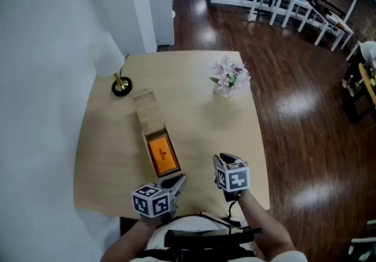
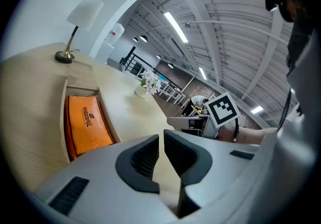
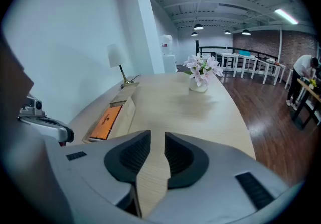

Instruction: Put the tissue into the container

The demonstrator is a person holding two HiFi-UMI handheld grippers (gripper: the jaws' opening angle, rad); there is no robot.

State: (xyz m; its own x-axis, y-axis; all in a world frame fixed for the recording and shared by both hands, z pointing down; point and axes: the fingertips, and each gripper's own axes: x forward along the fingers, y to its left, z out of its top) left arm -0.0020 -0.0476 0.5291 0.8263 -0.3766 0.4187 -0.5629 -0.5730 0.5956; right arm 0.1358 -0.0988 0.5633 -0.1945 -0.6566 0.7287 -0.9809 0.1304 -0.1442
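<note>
An orange tissue pack (image 1: 163,155) lies inside a long wooden container (image 1: 151,127) on the table, and the container's lid flap (image 1: 145,104) is folded open at the far end. The pack (image 2: 88,122) shows to the left in the left gripper view. In the right gripper view the pack (image 3: 107,121) shows at mid left. My left gripper (image 1: 179,181) hovers just right of the container's near end, jaws almost touching, with nothing between them. My right gripper (image 1: 225,157) is further right over bare tabletop. Its jaws keep a narrow empty gap.
A gold-footed lamp (image 1: 117,73) stands at the table's far left corner and a vase of flowers (image 1: 231,77) at the far right. The wooden table (image 1: 205,126) ends near my body and at right, above dark floor. A white wall runs along the left.
</note>
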